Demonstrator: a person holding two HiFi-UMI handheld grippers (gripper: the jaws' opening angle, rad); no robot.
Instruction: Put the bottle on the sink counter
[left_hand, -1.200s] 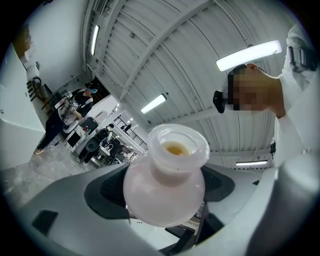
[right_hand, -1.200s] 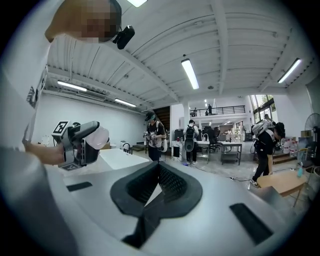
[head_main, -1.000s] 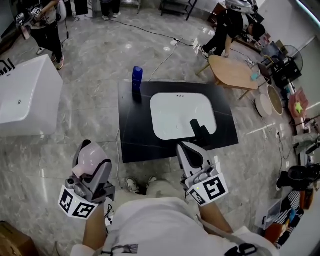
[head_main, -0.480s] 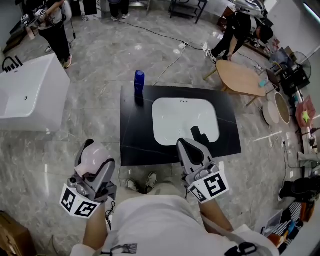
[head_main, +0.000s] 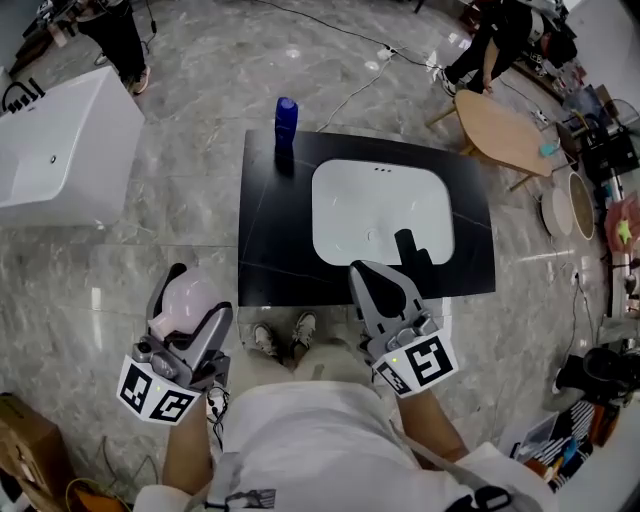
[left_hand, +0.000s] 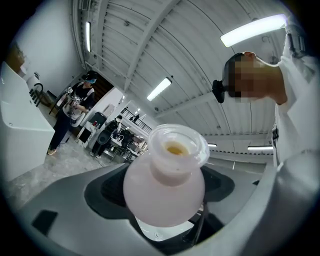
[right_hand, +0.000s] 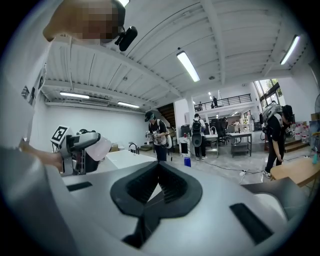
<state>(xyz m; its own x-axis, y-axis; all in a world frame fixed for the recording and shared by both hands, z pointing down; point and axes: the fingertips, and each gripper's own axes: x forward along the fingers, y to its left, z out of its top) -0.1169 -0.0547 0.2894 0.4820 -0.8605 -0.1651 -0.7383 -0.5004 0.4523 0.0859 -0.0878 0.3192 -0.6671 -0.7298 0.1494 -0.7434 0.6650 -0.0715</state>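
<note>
My left gripper (head_main: 192, 318) is shut on a pale pink round-bodied bottle (head_main: 188, 300), held at the lower left, off the counter's near left corner. In the left gripper view the bottle (left_hand: 165, 185) fills the space between the jaws, its open neck pointing up. The black sink counter (head_main: 270, 235) with a white basin (head_main: 380, 210) lies ahead. My right gripper (head_main: 368, 275) is shut and empty, its tip over the counter's near edge. In the right gripper view the right gripper (right_hand: 159, 167) has its jaws meeting, and the bottle (right_hand: 102, 147) shows at the left.
A blue bottle (head_main: 286, 118) stands at the counter's far left corner. A black faucet (head_main: 408, 245) rises at the basin's near side. A white bathtub (head_main: 60, 140) stands at the left, a round wooden table (head_main: 505, 125) at the far right. People stand at the back.
The counter and the blue bottle have slid slightly up and right in the head view. Both grippers keep their pose, and the left one still holds the bottle.
</note>
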